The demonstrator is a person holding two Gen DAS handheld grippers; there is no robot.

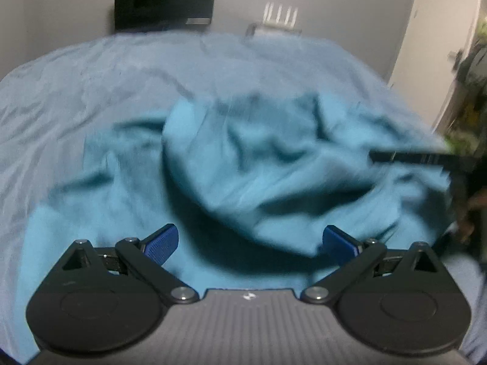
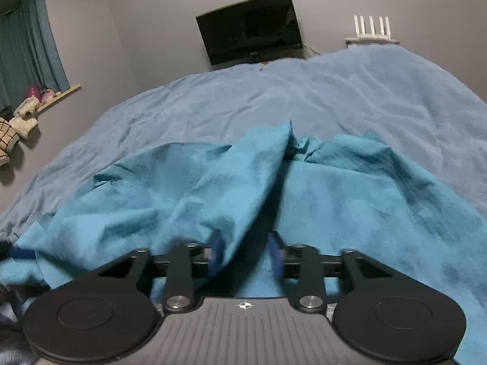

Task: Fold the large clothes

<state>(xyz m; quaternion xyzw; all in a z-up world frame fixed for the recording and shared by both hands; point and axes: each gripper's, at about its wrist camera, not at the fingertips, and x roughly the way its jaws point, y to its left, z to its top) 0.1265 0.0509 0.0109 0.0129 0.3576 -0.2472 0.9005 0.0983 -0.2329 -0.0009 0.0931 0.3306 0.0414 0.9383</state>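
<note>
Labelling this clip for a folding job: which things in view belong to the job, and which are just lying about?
Job:
teal garment, crumpled on the bed
left gripper, open above it
right gripper, a fold between its pads
blue bedspread, the work surface

Lying about:
wall TV
router
curtain
soft toys

Both grippers angled down, left one wide open, right one half closed

The left gripper has its blue pads spread far apart with nothing pinched between them, pointing down at a slant. The right gripper tilts down about the same, jaws much narrower; a fold of the teal garment runs between its pads, though whether they're actually pressing on it is hard to tell through the blur.
</note>
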